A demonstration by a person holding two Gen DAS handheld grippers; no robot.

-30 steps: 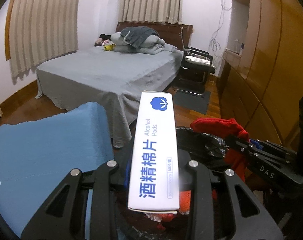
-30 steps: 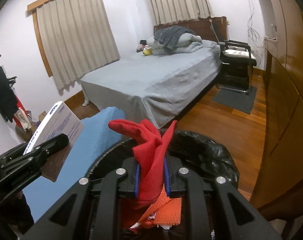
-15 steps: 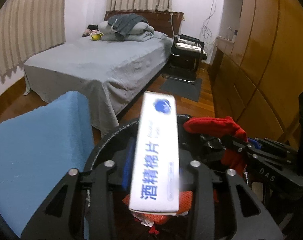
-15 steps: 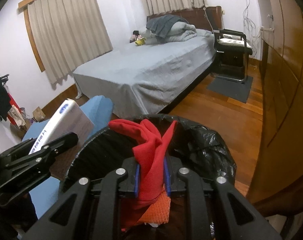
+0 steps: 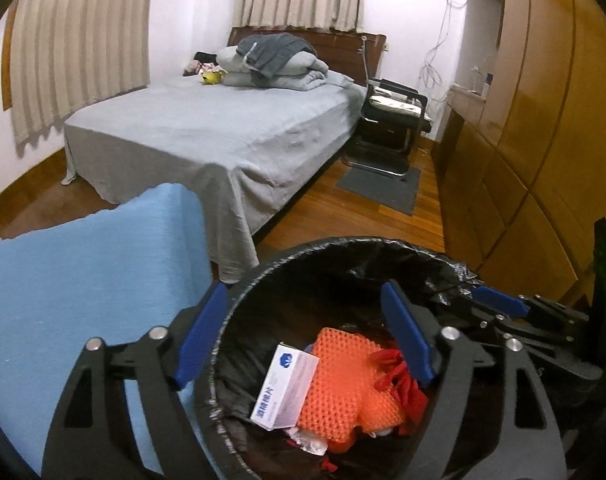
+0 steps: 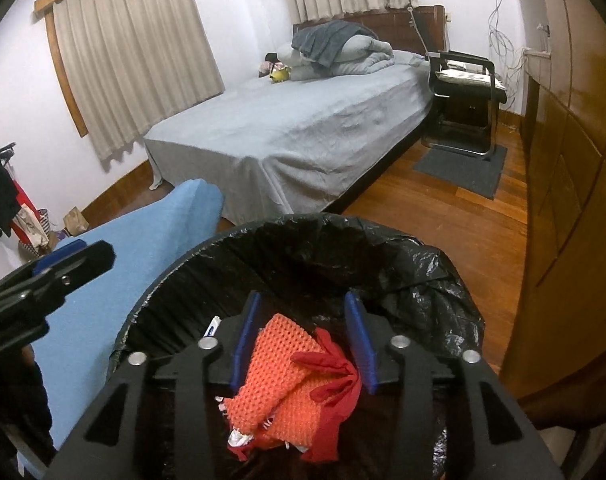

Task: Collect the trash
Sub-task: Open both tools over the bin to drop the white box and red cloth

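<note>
A bin lined with a black bag (image 5: 343, 252) (image 6: 303, 236) stands right below both grippers. Inside it lie a white box of alcohol pads (image 5: 285, 392), an orange knitted cloth (image 5: 343, 376) (image 6: 279, 376) and a red cloth (image 5: 403, 380) (image 6: 335, 384). My left gripper (image 5: 307, 332) hangs over the bin, its jaws opening wide, nothing between them. My right gripper (image 6: 303, 336) is over the bin too, jaws opening; the red cloth lies loose below them, free of the pads. Only a corner of the box (image 6: 213, 326) shows in the right wrist view.
A blue cushioned seat (image 5: 83, 280) (image 6: 143, 248) sits left of the bin. Beyond it is a bed with a grey sheet (image 5: 223, 132). A black chair (image 5: 395, 120) and a dark mat (image 5: 383, 184) stand on the wooden floor; wooden wardrobes (image 5: 543, 120) line the right.
The left jaws let go of the alcohol-pad box, which dropped into the bin. The right jaws released the red cloth, which fell onto the orange cloth. Both grippers sank toward the bin.
</note>
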